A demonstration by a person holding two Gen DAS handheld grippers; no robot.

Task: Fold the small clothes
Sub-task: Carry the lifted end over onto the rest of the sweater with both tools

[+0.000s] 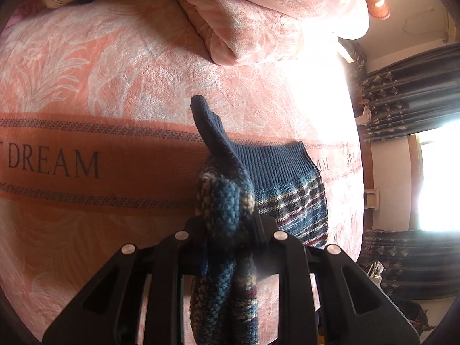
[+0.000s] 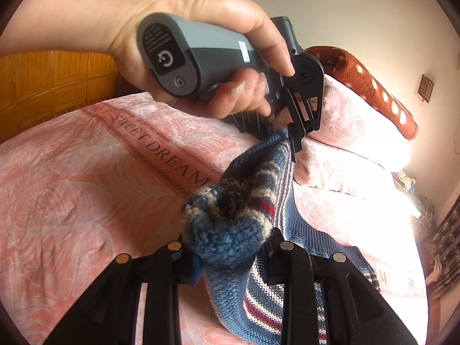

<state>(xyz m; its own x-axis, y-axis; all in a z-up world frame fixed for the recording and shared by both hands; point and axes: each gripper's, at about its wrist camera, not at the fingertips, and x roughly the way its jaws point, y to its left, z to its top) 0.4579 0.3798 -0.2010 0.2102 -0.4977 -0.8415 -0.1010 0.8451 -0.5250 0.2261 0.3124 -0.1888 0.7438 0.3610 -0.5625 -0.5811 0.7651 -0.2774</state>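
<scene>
Fold step in hand: left tool point(image 1: 227, 227) and right tool point(image 2: 227, 247) each clamp a bunched edge of the knit point(image 1: 290, 184), lifted off the bed point(image 1: 86, 92), ribbed hem trailing on it. Next, likely: carry the edges over the hem, lay flat, release.

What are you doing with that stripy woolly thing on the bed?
A person is folding a small blue striped knitted garment on a pink bedspread printed with the words SWEET DREAM. They hold a gripper tool in each hand. The left gripper and the right gripper have each pinched a bunch of the knit and lifted it, while the ribbed end lies on the bed. The hand holding the left tool shows in the right camera.
</scene>
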